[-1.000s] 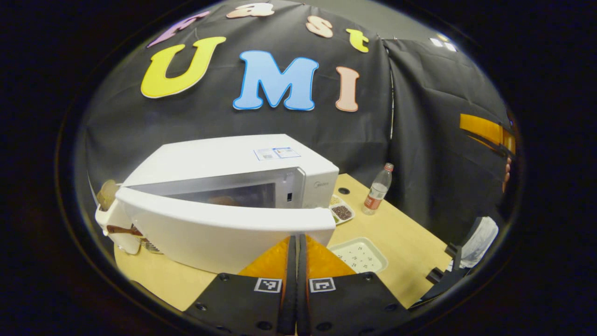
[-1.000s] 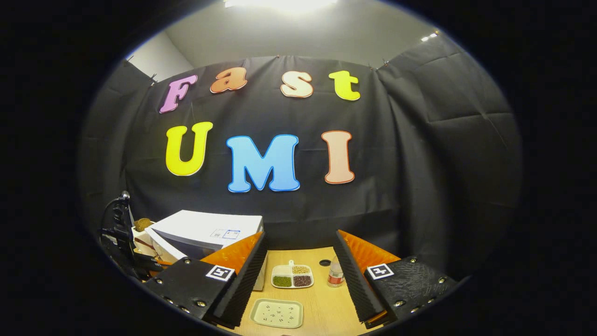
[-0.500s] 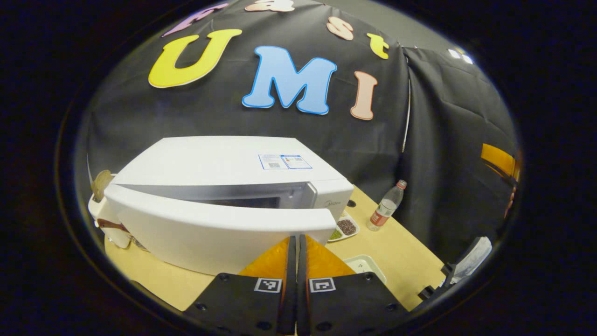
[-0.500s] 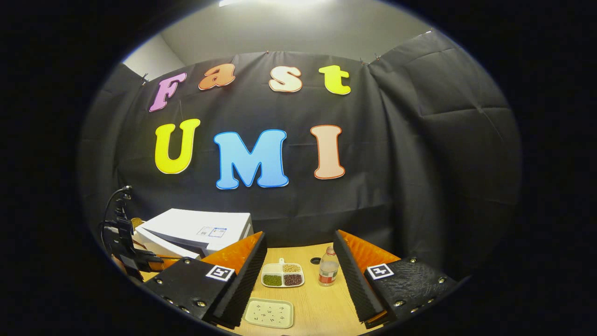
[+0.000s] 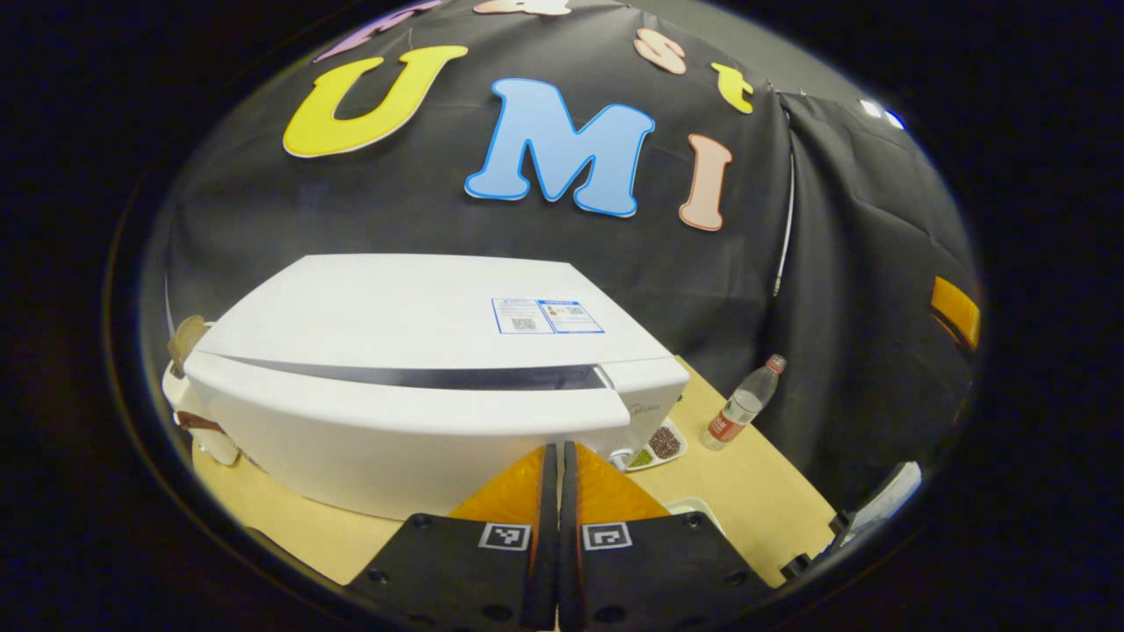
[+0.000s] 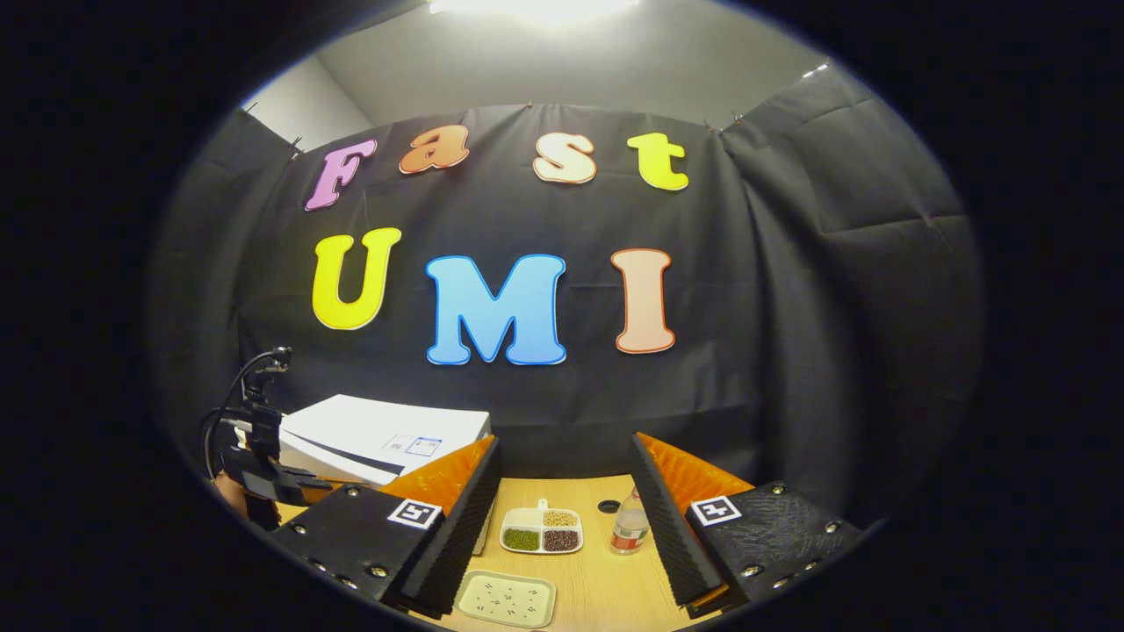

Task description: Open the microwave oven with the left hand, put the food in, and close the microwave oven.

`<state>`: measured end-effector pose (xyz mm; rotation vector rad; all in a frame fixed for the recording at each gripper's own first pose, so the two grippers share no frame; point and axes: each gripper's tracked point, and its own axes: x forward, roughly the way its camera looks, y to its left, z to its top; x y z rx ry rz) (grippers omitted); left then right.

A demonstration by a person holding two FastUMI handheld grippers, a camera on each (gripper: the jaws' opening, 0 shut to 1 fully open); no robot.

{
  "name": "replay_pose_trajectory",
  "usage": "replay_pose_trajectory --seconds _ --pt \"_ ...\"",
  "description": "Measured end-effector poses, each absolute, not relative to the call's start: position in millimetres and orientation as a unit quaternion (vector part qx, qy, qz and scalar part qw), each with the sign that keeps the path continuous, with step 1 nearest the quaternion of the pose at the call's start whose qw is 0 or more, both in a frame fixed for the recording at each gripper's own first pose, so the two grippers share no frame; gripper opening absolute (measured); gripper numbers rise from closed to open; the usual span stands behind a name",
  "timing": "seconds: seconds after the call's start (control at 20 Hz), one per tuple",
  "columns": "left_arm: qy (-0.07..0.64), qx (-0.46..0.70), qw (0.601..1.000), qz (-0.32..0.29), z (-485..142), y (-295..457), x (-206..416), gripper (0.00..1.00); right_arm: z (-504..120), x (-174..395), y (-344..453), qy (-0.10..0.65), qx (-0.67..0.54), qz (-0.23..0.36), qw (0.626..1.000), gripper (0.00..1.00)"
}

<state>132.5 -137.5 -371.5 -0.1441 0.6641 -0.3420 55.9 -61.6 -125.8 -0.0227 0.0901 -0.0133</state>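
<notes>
- Door's way further round than a second ago: the microwave oven [image 5: 413, 351] door [image 5: 386, 439] has swung in until only a thin dark slit is left along its top edge, and you can't see inside any more, so no telling where the food sits.
- Microwave oven sits at the left end of the tabletop [image 5: 746, 491], right up against the booth wall; in the right gripper view it's over at the left [image 6: 386, 434].
- Left gripper [image 5: 559, 456] has its fingers pressed together with nothing between them, tips right at the lower front of the door. Looks like touching, can't swear to it.
- Right gripper [image 6: 562, 465] is spread wide, holding nothing, up above the tabletop and well away from the microwave oven.
- Between its fingers you can see a speckled tray [image 6: 507, 599] closest in, then a divided dish [image 6: 542, 531] of beans, with a water bottle [image 6: 630, 527] just beside it.
- Left gripper's rig shows at the far left in the right gripper view [image 6: 255, 456].
</notes>
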Motion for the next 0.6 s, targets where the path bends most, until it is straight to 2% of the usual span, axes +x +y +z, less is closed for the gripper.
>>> replay_pose_trajectory --seconds 0.35,0.4,0.6 --pt "0.328 -0.099 0.928 -0.145 -375 -135 146 0.08 -128 62 -69 0.051 -0.012 -0.016 0.999 0.88" --pt "0.327 -0.103 0.929 -0.14 -376 -134 147 0.05 -128 62 -71 0.052 -0.01 -0.02 0.998 0.87" --pt "0.325 -0.11 0.929 -0.137 -375 -135 147 0.07 -131 63 -67 0.057 -0.005 -0.014 0.998 0.87"
